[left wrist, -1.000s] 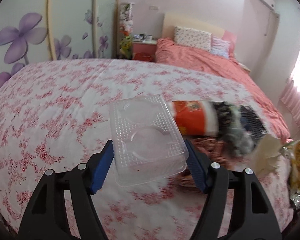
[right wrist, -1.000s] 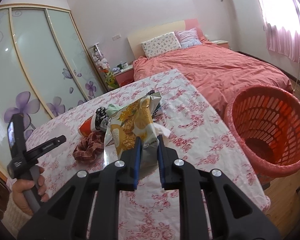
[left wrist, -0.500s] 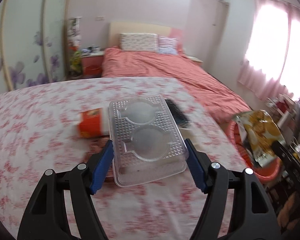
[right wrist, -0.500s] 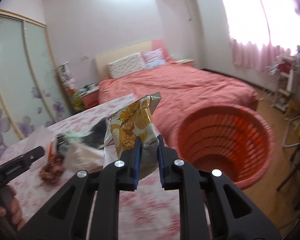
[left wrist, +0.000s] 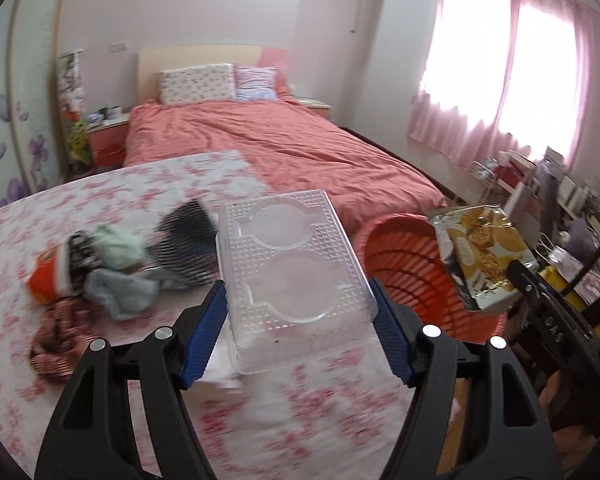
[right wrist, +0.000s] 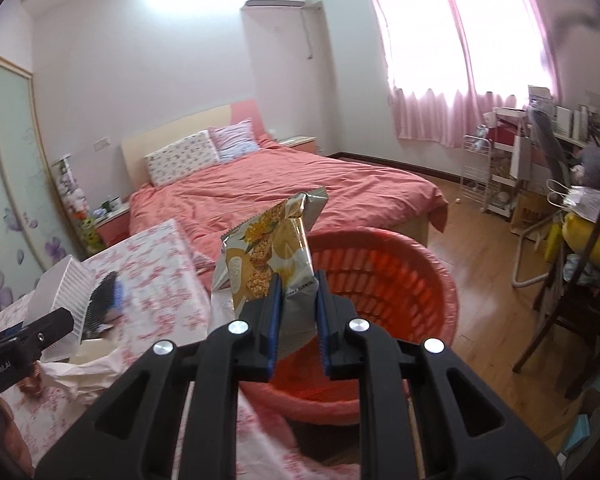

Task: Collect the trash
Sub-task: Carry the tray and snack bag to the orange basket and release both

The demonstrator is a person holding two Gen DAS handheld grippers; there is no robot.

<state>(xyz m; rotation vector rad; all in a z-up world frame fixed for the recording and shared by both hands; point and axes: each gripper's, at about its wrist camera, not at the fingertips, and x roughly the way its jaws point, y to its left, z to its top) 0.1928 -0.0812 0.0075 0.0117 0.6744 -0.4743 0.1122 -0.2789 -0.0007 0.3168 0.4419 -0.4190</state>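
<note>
Left gripper (left wrist: 296,316) clamping clear plastic tray (left wrist: 294,268), basket (left wrist: 400,264) sitting at 2 o'clock. Right gripper (right wrist: 298,316) pinching snack wrapper (right wrist: 270,264) above basket rim (right wrist: 440,276). Risk: slick tray slipping loose, or light wrapper fluttering outside rim onto floor.

Both grippers nearer the basket (right wrist: 384,280)

- The left tool (left wrist: 296,332) has two matte black, angular arms with triangular cut-outs.
- Ribbed blue pads (left wrist: 204,336) line the inner faces of its fingers.
- Round silver screw heads sit on the knuckles of each arm.
- The right tool (right wrist: 298,316) has the same black frame, blue pads and silver screws.
- Seen from the side, the black bodies carry small white lettering.
</note>
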